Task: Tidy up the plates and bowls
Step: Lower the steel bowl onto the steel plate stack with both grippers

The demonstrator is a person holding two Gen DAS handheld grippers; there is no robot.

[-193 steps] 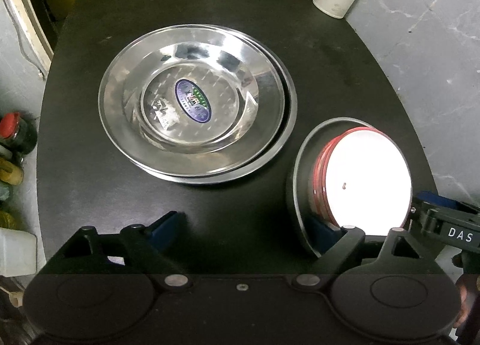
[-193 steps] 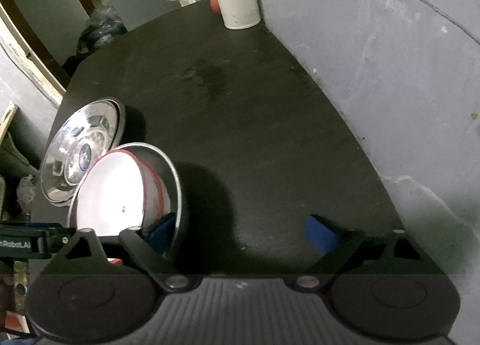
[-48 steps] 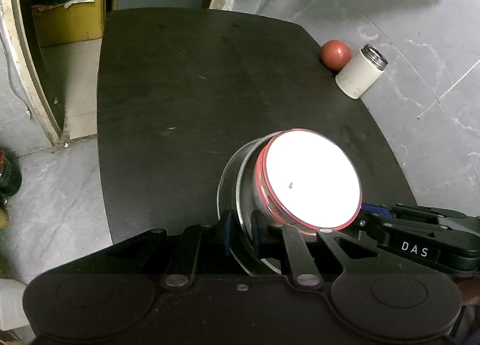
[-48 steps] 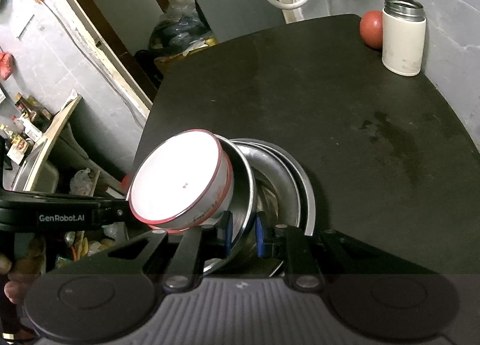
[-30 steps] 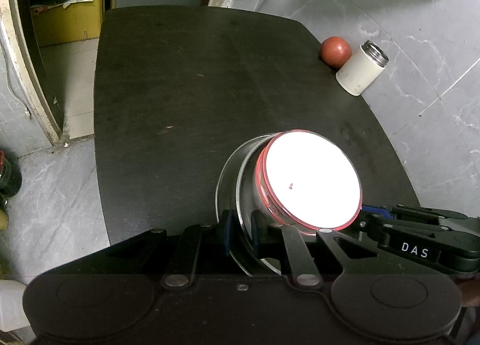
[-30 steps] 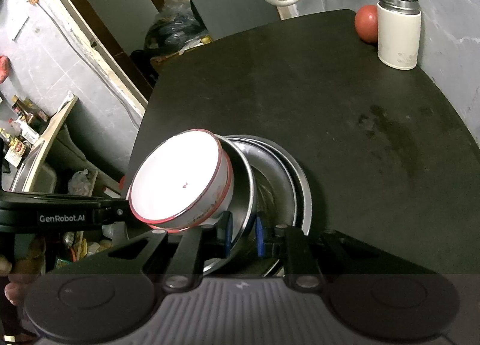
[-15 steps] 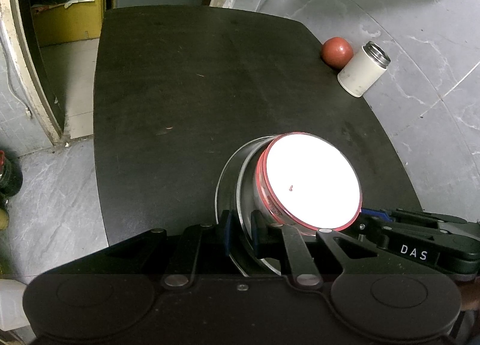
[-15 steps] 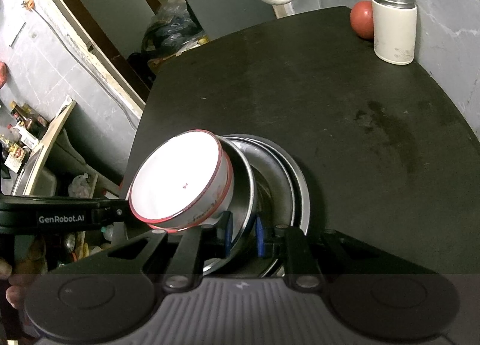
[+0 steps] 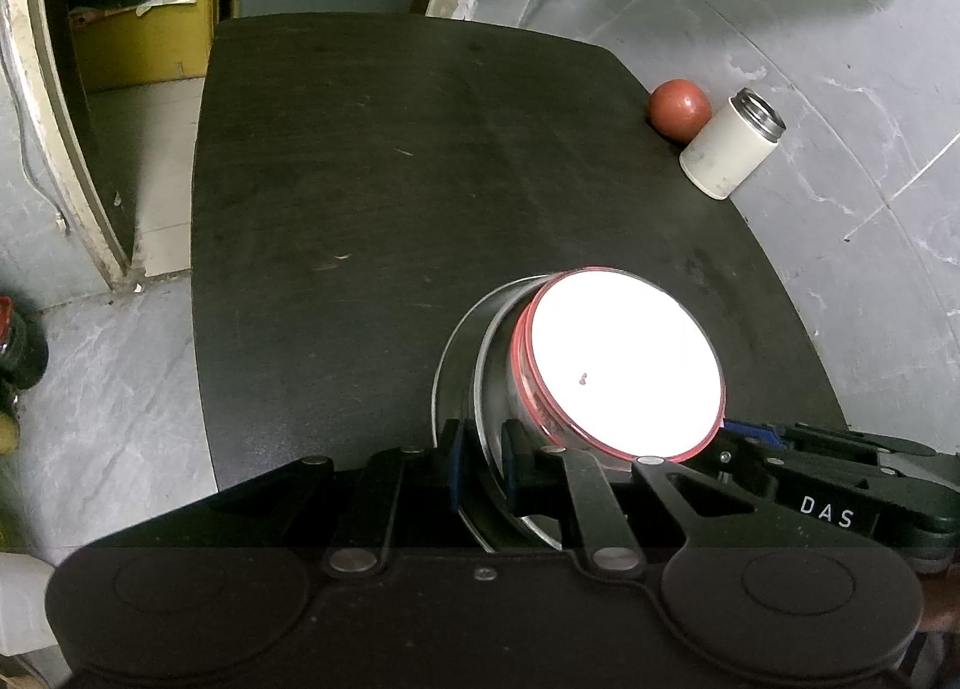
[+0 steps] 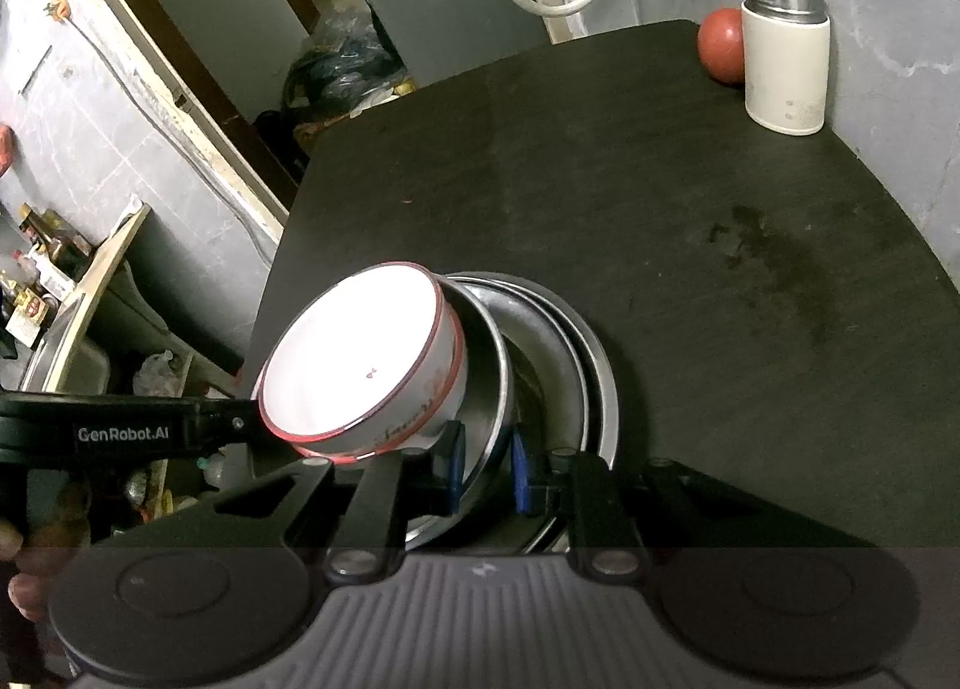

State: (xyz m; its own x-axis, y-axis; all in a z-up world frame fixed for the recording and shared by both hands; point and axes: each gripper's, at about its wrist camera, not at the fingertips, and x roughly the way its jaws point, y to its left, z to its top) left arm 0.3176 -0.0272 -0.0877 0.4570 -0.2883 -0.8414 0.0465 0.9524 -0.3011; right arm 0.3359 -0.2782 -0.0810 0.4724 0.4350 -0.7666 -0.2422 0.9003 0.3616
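1. Near the table's [image 10: 690,221] front-left edge, a steel bowl's [image 10: 489,389] rim is being pinched by both the left gripper [image 9: 480,458] and right gripper [image 10: 486,464], fingers nearly closed.
2. Inside it, a red-rimmed white bowl [image 10: 360,365] is being carried, above stacked steel plates [image 10: 591,371].
3. Open tabletop is being left beyond.

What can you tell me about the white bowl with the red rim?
The white bowl with the red rim looks like glazed ceramic, round, with a thin red band at its lip, reddish lettering on its outer wall and a tiny dark mark inside. It appears empty, tilted, nested in a shiny steel bowl whose rim the left gripper and right gripper pinch above stacked steel plates.
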